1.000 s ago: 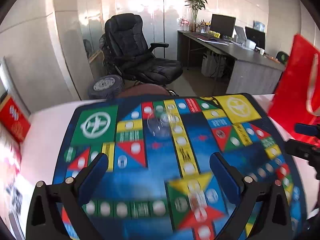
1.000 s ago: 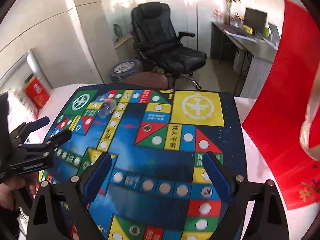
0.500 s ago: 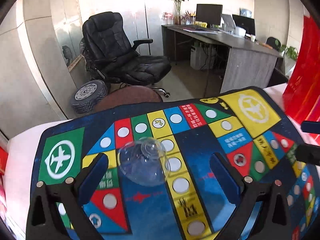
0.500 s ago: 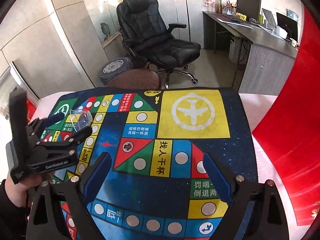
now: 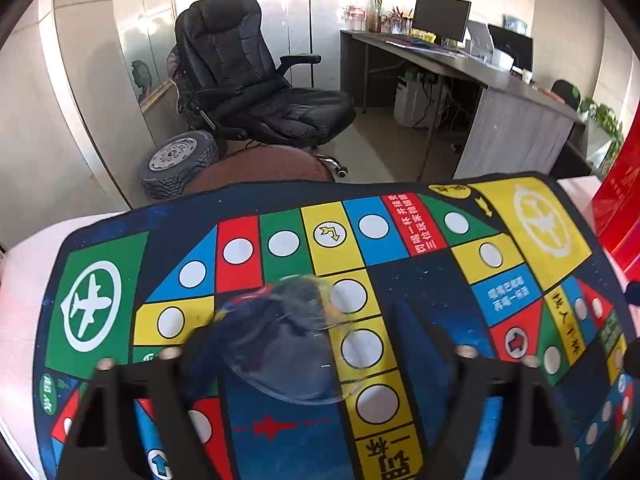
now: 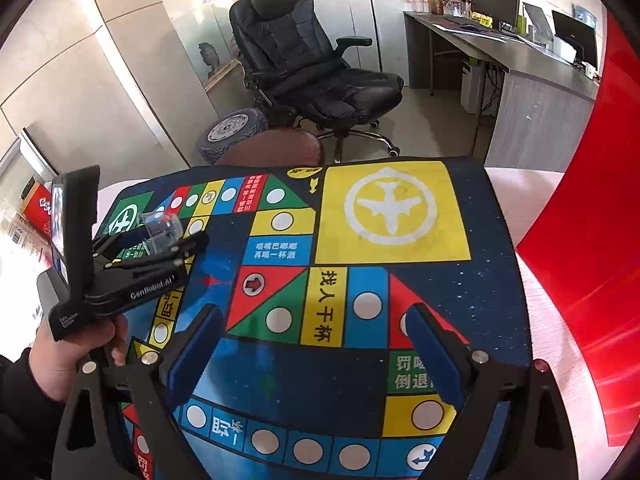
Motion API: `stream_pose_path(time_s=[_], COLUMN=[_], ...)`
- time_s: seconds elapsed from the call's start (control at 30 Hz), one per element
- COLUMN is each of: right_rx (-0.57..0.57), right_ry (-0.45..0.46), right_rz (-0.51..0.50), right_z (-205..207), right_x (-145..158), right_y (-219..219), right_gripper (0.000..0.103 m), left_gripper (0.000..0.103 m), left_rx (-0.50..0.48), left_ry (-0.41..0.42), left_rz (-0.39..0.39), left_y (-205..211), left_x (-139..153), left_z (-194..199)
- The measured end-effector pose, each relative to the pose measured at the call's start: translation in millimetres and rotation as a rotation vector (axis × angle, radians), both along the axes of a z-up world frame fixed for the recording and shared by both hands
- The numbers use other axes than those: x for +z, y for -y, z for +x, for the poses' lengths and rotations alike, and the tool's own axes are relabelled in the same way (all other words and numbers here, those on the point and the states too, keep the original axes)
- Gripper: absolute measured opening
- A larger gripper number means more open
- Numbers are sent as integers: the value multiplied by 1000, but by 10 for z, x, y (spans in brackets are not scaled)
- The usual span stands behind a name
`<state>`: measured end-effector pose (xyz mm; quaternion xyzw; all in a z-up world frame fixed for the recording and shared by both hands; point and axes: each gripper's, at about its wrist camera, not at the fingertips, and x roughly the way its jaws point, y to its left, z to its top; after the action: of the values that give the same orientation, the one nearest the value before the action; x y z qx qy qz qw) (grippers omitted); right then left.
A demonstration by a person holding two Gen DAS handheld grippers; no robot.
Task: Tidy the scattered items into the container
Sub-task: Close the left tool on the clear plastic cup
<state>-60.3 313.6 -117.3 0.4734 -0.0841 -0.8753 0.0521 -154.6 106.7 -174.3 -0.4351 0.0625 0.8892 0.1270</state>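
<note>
Clear plastic cup (image 5: 288,336) sits between the left gripper (image 5: 308,340) fingers — spread, not yet pinching; right gripper (image 6: 316,344) fingers spread, empty — nothing visibly binned.

Right gripper (image 6: 316,354): black frame, blue pads (image 6: 196,350), silver screws behind the jaws. Left gripper (image 6: 160,240): black, white lettering. Hand (image 6: 64,356): bare skin, dark sleeve.

The clear cup (image 5: 288,336) sits on the game mat (image 5: 420,292) between the left gripper's (image 5: 316,344) fingers (image 5: 420,340), office chair (image 5: 256,80) behind.
</note>
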Motion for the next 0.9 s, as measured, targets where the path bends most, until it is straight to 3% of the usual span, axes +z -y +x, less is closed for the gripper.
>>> stream_pose_path(time_s=[0.07,0.17,0.3,0.6,0.9], right_rx=[3,9,5,16,22], right_ry=[3,2,5,1,-5], right_rz=[1,4,4,13,26], right_z=[2,18,17,43,168], right_x=[-8,-10,-21,28,120], right_y=[25,57,74,135,184], right_gripper=[95,95,95,95,95], left_gripper=[58,58,56,56,56], left_rx=[-10,-17,-14,9,11], left_ry=[18,21,38,45,23], left_rz=[2,-29,-1,-17,-3], left_y=[-6,-32,14,74,120], left_x=[35,46,46,68,269], left_z=[12,52,71,142,330])
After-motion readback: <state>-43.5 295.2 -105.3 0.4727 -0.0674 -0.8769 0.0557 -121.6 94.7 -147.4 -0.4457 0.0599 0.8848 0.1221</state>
